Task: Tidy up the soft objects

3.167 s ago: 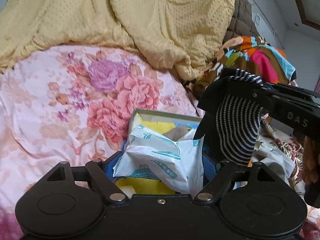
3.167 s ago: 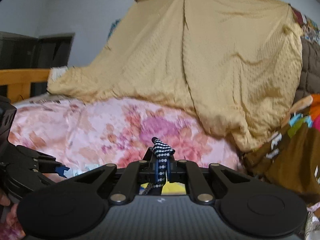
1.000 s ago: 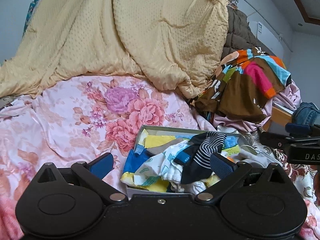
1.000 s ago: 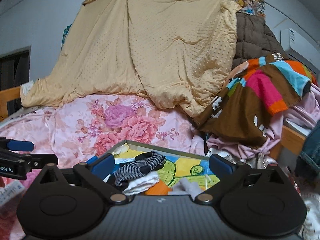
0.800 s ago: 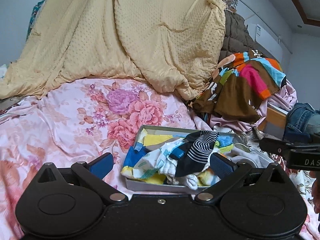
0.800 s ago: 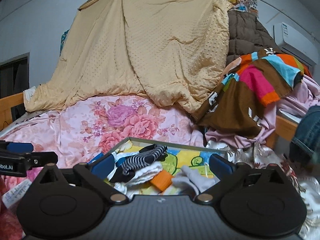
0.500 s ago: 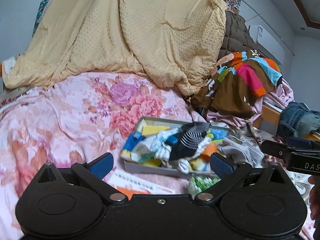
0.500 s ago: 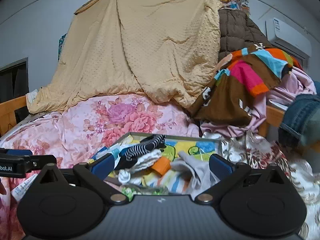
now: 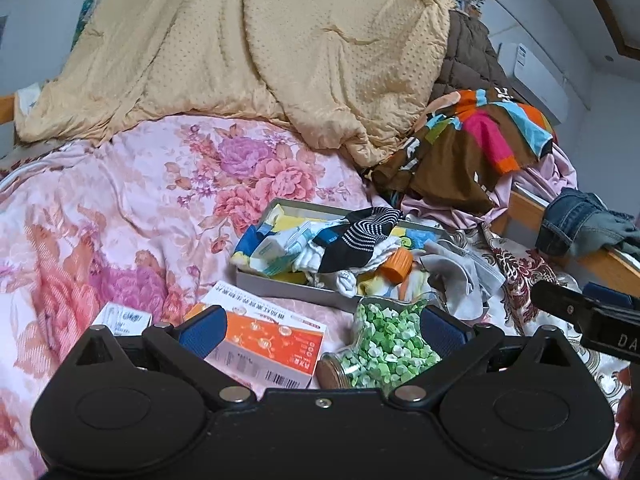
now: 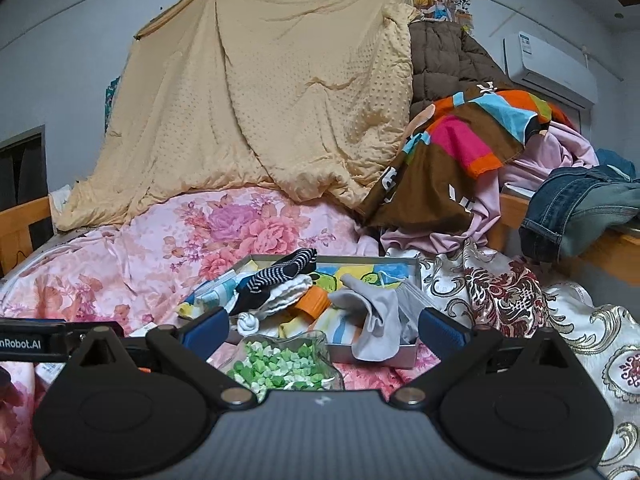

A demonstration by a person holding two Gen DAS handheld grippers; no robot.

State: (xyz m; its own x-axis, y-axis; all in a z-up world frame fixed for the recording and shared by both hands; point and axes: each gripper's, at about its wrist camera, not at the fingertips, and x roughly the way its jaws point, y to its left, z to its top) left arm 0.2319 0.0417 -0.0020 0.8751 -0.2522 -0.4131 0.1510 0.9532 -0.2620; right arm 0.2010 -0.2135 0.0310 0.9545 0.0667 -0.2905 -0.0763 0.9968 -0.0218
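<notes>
both claws, left gripper (image 9: 320,330) and right gripper (image 10: 323,330), gape empty; only the left view shows the orange box (image 9: 266,344) beside the sock tray (image 9: 280,285).

Striped sock (image 9: 357,236): I see ribbed knit cloth
Blanket (image 10: 280,104): I see matt, dimpled fabric
Jar (image 9: 380,344): clear glossy glass
Box (image 9: 276,284): smooth grey card

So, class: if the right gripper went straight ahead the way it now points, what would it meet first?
Most likely the glass jar of green paper stars, lying between the open right gripper and the sock-filled box behind it. Depth is unclear; if it passed above the jar, the box comes next.
</notes>
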